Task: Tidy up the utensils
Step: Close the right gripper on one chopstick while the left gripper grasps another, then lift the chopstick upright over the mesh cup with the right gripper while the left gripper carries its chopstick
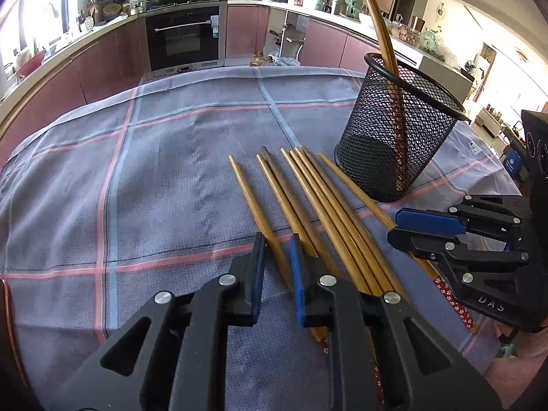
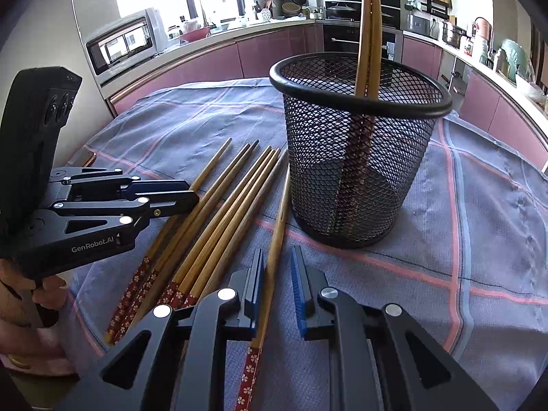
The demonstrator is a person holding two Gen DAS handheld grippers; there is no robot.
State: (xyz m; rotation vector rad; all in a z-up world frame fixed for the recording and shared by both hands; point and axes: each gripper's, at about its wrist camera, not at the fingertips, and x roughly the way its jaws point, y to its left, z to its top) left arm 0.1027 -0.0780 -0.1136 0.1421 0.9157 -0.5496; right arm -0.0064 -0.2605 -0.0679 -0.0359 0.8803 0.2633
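Several wooden chopsticks [image 1: 308,205] with red flowered ends lie side by side on the checked cloth; they also show in the right wrist view [image 2: 219,212]. A black mesh cup [image 1: 399,130] stands upright behind them and holds two chopsticks [image 2: 368,34]; the cup also shows in the right wrist view [image 2: 356,150]. My left gripper [image 1: 277,257] is open, low over the cloth, its jaws on either side of the leftmost chopstick [image 1: 255,205]. My right gripper [image 2: 277,270] is open around the rightmost chopstick [image 2: 275,239], not closed on it.
The table is covered by a grey-blue cloth with pink stripes [image 1: 154,178]. Kitchen counters with an oven [image 1: 183,37] run behind it. A microwave [image 2: 123,42] stands at the left in the right wrist view. The right gripper shows at the right edge of the left wrist view [image 1: 428,226].
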